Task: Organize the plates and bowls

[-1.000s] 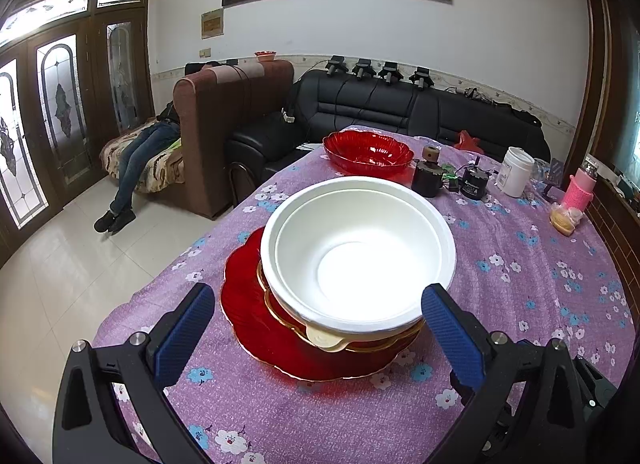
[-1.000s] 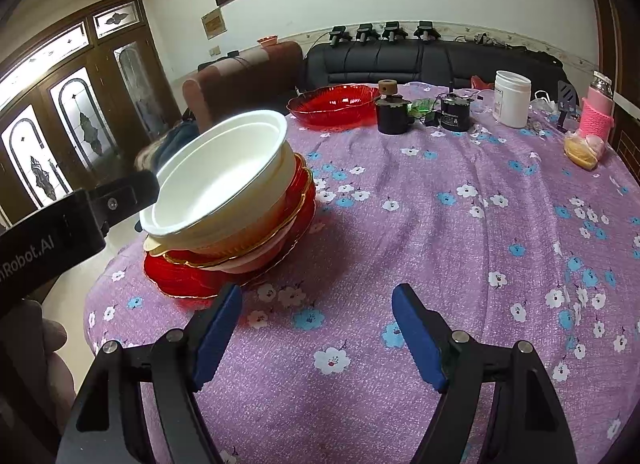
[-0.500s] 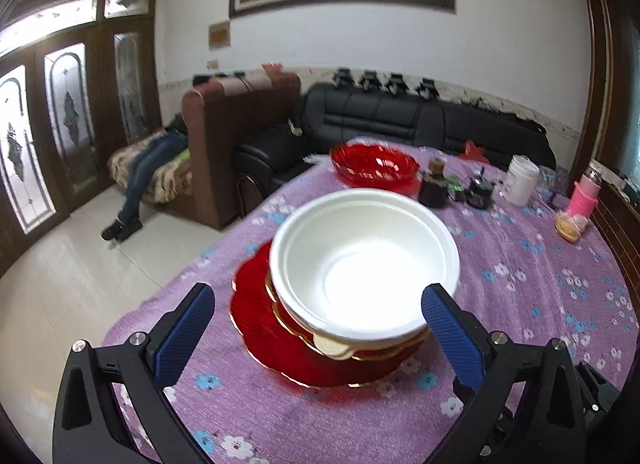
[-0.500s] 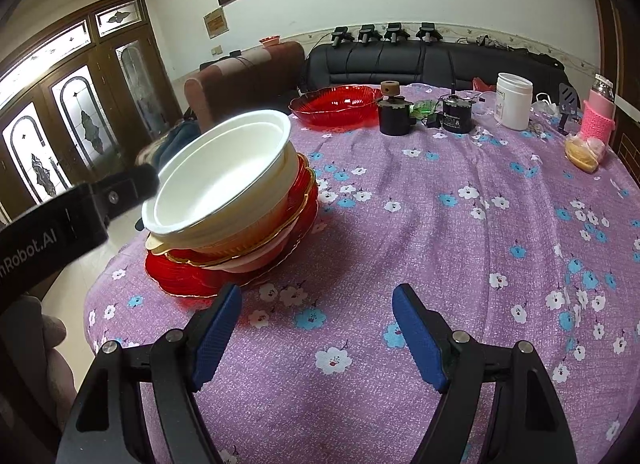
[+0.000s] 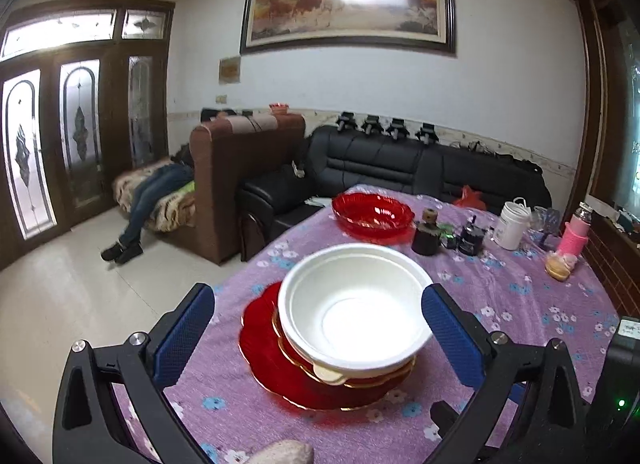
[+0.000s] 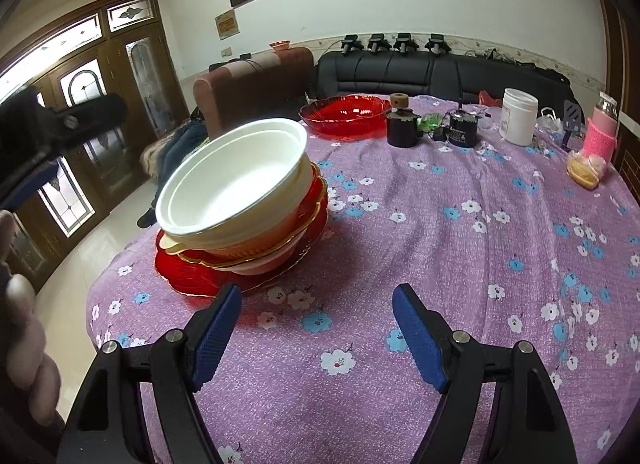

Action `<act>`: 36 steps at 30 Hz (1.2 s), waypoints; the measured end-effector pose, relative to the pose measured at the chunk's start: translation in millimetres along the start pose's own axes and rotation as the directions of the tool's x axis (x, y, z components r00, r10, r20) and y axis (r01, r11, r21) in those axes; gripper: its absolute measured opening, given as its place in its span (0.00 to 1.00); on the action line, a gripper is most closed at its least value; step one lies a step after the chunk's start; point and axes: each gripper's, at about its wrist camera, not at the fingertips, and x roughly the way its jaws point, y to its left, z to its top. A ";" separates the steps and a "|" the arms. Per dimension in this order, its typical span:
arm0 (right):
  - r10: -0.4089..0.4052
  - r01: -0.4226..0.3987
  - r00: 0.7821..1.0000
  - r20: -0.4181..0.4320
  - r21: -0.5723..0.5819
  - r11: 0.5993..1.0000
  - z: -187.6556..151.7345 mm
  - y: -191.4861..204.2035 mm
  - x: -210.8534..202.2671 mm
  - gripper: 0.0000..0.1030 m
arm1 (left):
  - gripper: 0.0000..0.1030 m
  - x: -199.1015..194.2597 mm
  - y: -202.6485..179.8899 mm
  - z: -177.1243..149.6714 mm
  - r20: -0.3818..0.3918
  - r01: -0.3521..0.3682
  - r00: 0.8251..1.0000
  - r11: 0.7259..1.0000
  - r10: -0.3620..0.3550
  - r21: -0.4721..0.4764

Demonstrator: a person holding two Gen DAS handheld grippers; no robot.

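Note:
A white bowl (image 5: 352,304) tops a stack of cream and gold-rimmed dishes on a red plate (image 5: 280,380) near the table's front left edge. The stack also shows in the right wrist view (image 6: 236,192), tilted toward me. A second red bowl (image 5: 372,212) sits at the far side of the table, seen too in the right wrist view (image 6: 344,114). My left gripper (image 5: 318,324) is open, its blue pads either side of the stack and raised above it. My right gripper (image 6: 316,328) is open and empty over the cloth, right of the stack.
The table (image 6: 460,224) has a purple flowered cloth. At its far side stand a dark jar (image 6: 402,126), a black device (image 6: 462,128), a white tub (image 6: 520,116), a pink bottle (image 6: 600,132) and a bagged bun (image 6: 586,172). Sofas (image 5: 400,164) stand behind.
My left gripper has lifted and pulled back, so the stack looks smaller and lower between its pads. My right gripper has barely moved.

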 end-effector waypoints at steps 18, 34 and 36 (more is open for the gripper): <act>0.027 -0.026 1.000 0.006 -0.070 0.997 1.0 16.7 -1.9 0.80 | 1.00 14.2 -2.7 5.8 -0.091 0.001 0.996 1.000 0.000 0.009; 0.033 -0.034 0.999 -0.012 -0.071 0.997 -1.9 18.9 2.8 0.80 | 1.00 21.1 -3.0 2.6 -0.115 -0.009 0.993 1.000 0.010 0.006; 0.032 -0.033 0.999 -0.014 -0.070 0.997 -2.1 18.8 3.5 0.80 | 1.00 21.2 -3.0 2.2 -0.116 -0.008 0.993 1.000 0.009 0.006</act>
